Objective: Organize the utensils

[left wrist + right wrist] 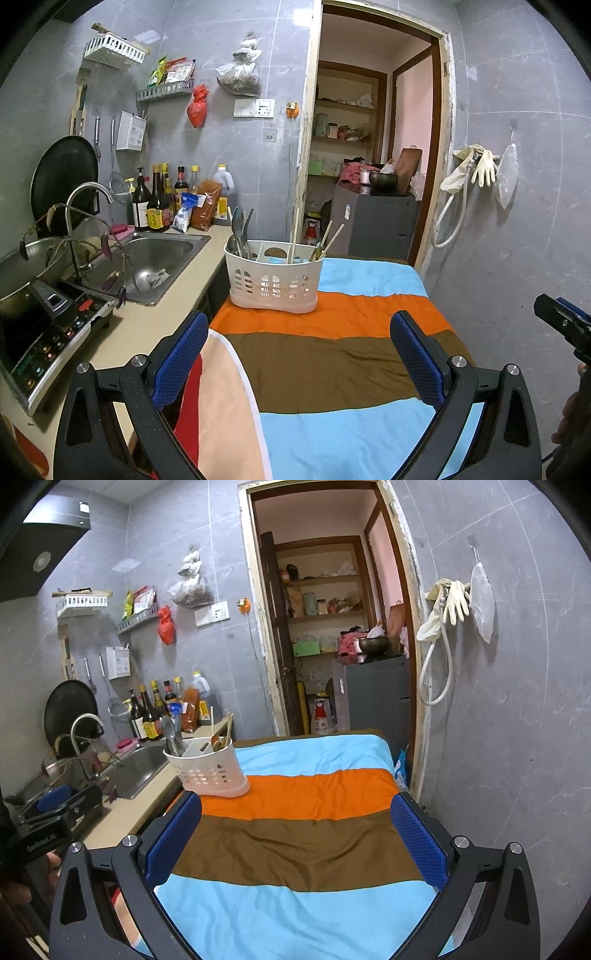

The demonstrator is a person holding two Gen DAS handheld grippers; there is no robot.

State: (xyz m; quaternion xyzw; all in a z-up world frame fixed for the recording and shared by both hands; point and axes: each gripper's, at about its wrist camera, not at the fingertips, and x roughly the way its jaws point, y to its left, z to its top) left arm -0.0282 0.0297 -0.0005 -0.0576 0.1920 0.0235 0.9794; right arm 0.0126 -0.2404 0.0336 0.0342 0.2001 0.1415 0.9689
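Left wrist view looks along a table draped in a striped cloth (343, 354) of light blue, brown and orange bands, the largest thing in sight, with a grey tiled wall and an open doorway (373, 140) behind it. To the left runs a beige counter (162, 317) holding a steel sink (155, 266) with a curved faucet (86, 199), an induction cooker (51, 332) near the front, and a row of sauce bottles (159, 203) against the wall. At the far left end of the cloth, on the orange band, stands the white utensil caddy (275, 275), upright and divided into compartments: spoons (240, 229) lean in the left one, chopsticks (295, 236) stand in the middle and right ones. Left gripper (299, 365) hovers low over the cloth, its blue-padded fingers (181, 362) spread wide with nothing between them. Right gripper (297, 845) sits in the same pose in its own view, fingers (419, 842) wide apart and empty, well short of the caddy (208, 768). Pale rubber gloves (480, 166) hang on the right wall.
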